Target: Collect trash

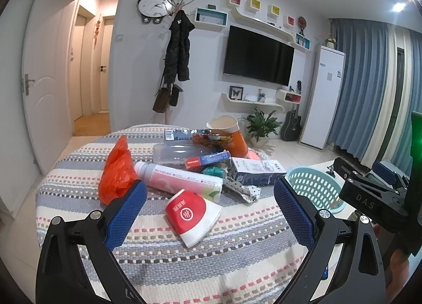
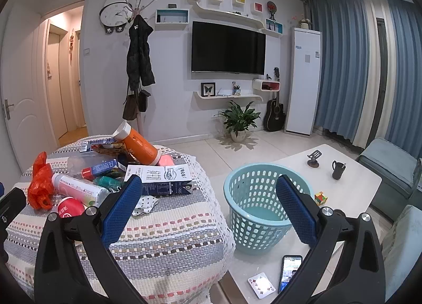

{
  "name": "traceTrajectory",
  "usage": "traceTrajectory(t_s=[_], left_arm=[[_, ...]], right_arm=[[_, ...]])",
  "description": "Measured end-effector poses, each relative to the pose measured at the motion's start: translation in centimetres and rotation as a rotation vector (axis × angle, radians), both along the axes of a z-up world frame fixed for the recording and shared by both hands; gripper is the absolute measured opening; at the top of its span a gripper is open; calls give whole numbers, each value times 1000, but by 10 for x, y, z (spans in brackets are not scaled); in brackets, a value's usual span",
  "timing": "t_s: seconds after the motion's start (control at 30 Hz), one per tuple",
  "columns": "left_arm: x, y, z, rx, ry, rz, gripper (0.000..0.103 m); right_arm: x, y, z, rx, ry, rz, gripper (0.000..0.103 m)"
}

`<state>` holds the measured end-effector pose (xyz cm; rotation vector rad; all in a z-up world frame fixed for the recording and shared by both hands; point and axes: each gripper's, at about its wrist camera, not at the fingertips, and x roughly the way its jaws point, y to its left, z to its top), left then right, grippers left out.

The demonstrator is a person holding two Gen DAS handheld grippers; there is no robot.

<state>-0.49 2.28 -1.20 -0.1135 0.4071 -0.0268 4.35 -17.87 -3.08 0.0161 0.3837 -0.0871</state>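
Observation:
Trash lies in a pile on a round table with a striped cloth [image 1: 184,264]. A crushed red and white paper cup [image 1: 191,215] lies nearest, between the fingers of my open, empty left gripper [image 1: 211,196]. Behind it lie a pink tube [image 1: 176,177], an orange plastic bag [image 1: 117,169], a white and blue carton [image 1: 257,170] and an orange cup [image 1: 232,135]. My right gripper [image 2: 208,190] is open and empty, above the gap between the table's edge and a light blue basket [image 2: 253,214]. The basket also shows in the left wrist view [image 1: 313,188].
The basket stands on a low white table [image 2: 350,172] with a black mug [image 2: 338,169], a colour cube [image 2: 320,197], a phone [image 2: 290,272] and a playing card [image 2: 261,284]. A grey sofa [image 2: 390,167] is at the right. A potted plant [image 2: 238,122] stands on the floor.

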Motion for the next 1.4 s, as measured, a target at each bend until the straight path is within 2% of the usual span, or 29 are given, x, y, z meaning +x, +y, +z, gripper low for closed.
traceTrajectory(t_s=[0.27, 0.4, 0.5, 0.6, 0.77, 0.9, 1.1, 1.2, 1.27, 1.3, 1.4], left_arm=[[0, 5, 1, -12, 6, 8, 94], [-2, 15, 2, 3, -1, 39, 94], [-4, 36, 1, -1, -2, 79, 94], [-4, 64, -3, -5, 12, 136, 94], [4, 113, -11, -37, 67, 174, 94], [31, 146, -17, -104, 135, 137, 94], [86, 158, -34, -175, 254, 77, 94], [111, 158, -48, -160, 307, 94, 91], [126, 159, -58, -160, 352, 98, 75], [131, 159, -63, -166, 369, 93, 71], [137, 160, -73, -155, 380, 101, 66]], right_arm=[[1, 3, -2, -5, 5, 4, 96], [3, 10, -4, -23, 12, 24, 87], [6, 16, -8, -32, 26, 51, 76], [12, 26, -12, -31, 55, 88, 70], [19, 45, -19, -4, 97, 168, 70], [23, 70, -27, 8, 117, 258, 70], [30, 114, -49, 15, 173, 410, 70], [39, 133, -61, 4, 222, 457, 70], [46, 138, -68, 6, 262, 478, 71], [51, 140, -71, 6, 284, 490, 71], [62, 143, -79, 14, 332, 492, 77]])
